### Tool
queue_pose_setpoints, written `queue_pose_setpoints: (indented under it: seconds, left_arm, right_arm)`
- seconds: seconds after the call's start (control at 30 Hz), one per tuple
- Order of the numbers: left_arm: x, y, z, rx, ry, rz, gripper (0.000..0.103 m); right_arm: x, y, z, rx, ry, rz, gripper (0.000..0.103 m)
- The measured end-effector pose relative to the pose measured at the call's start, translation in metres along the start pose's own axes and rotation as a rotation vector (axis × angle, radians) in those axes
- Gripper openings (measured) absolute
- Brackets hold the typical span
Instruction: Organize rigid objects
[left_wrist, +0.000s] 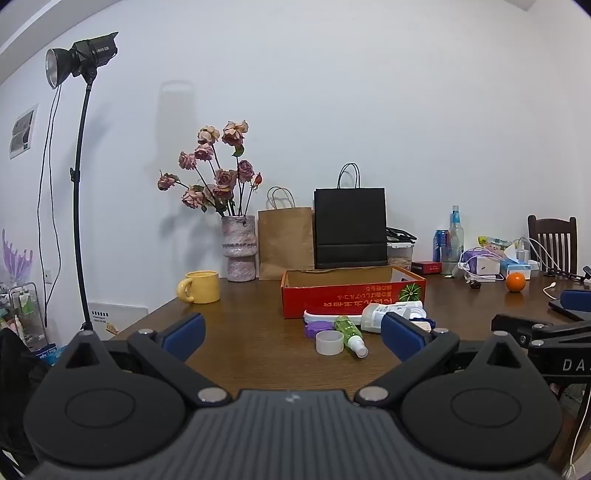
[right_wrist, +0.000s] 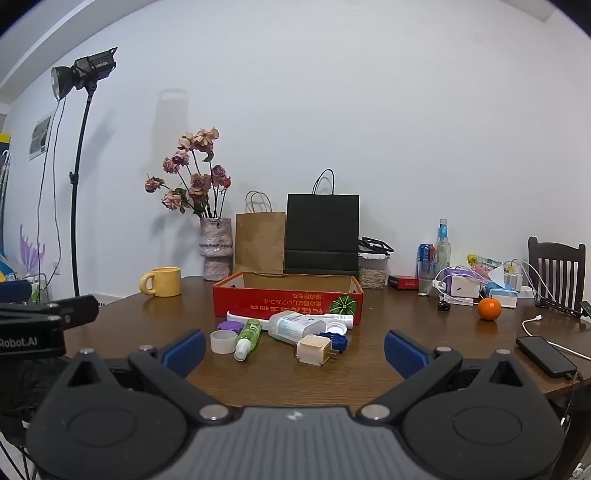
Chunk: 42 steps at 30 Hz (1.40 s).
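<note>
A red open cardboard box (right_wrist: 288, 301) (left_wrist: 352, 295) stands mid-table. In front of it lie a white tape roll (right_wrist: 223, 341) (left_wrist: 329, 342), a green spray bottle (right_wrist: 248, 338) (left_wrist: 351, 335), a purple lid (right_wrist: 229, 325) (left_wrist: 317, 327), a white long tool (right_wrist: 243, 316), a clear white-capped bottle (right_wrist: 295, 326) (left_wrist: 384, 314), a blue ring (right_wrist: 338, 341) and a cream charger plug (right_wrist: 314, 350). My left gripper (left_wrist: 293, 338) is open and empty, short of the pile. My right gripper (right_wrist: 295, 349) is open and empty, level with the plug.
A yellow mug (right_wrist: 162, 282), a vase of dried roses (right_wrist: 216, 248), brown (right_wrist: 260, 242) and black paper bags (right_wrist: 322, 232) stand behind the box. An orange (right_wrist: 489, 308), bottles, chargers, cables and a black phone (right_wrist: 546, 356) are at the right. A light stand (right_wrist: 75, 206) is at the left.
</note>
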<state>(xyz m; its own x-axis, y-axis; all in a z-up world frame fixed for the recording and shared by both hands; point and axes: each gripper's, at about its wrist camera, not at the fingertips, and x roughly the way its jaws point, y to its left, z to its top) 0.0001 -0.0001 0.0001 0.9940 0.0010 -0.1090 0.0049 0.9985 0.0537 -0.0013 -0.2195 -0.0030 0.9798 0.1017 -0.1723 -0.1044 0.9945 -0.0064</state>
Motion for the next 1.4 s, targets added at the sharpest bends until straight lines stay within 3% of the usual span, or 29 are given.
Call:
queue_pose_setpoints:
  seconds: [1.4]
  left_arm:
    - [-0.0046,0.0002,-0.0023,0.009,-0.03,-0.013,0.103]
  right_arm:
    - [0.0012,-0.0008,0.0018,0.007,0.002,0.006,0.103]
